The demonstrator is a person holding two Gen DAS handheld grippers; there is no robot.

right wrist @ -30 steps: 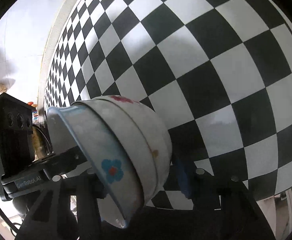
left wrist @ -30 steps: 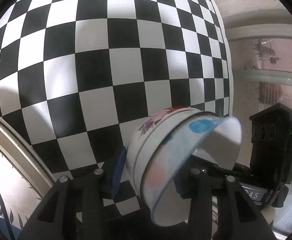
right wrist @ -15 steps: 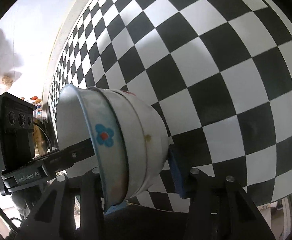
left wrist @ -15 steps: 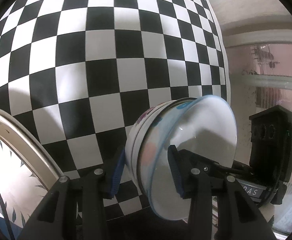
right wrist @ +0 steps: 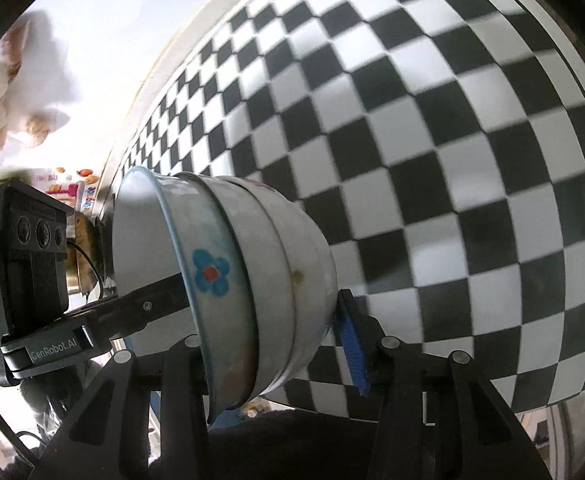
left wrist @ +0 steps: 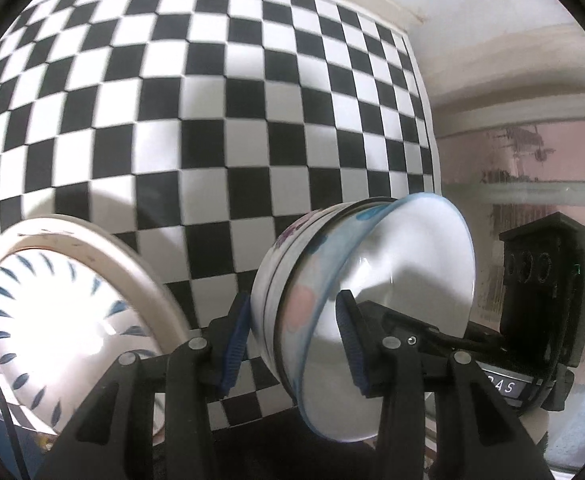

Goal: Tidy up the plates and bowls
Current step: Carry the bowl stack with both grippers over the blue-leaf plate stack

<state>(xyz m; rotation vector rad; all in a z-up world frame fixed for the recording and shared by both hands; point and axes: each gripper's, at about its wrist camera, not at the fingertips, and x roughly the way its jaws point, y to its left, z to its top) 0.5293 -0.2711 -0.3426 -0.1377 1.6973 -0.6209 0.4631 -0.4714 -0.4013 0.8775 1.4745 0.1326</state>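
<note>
Left wrist view: the left gripper (left wrist: 292, 344) is clamped on a nested stack of bowls (left wrist: 332, 288), tipped on its side so the mouth faces right. Its left pad sits on the stack's outer wall and its right pad inside the innermost bowl. Two bowls can be told apart here by their rims: an outer white one with a purple flower mark, and an inner one with blue and pink patches. The stack is off the checkered table (left wrist: 196, 128), near the table's right edge. At the lower left one plate (left wrist: 64, 312) with blue leaf strokes round its well lies on the table. At the right the other gripper's black body reaches in, one of its fingers inside the stack's mouth.

Right wrist view: the right gripper (right wrist: 268, 344) grips the same stack (right wrist: 260, 280), its jaws having just closed a little on it. The right blue pad presses on the base end, and the left finger is hidden behind the rim. Three nested bowls show here; the innermost has a blue flower. The stack's mouth faces left, where the left gripper's finger reaches inside. The table (right wrist: 432, 128) fills the far right.
</note>
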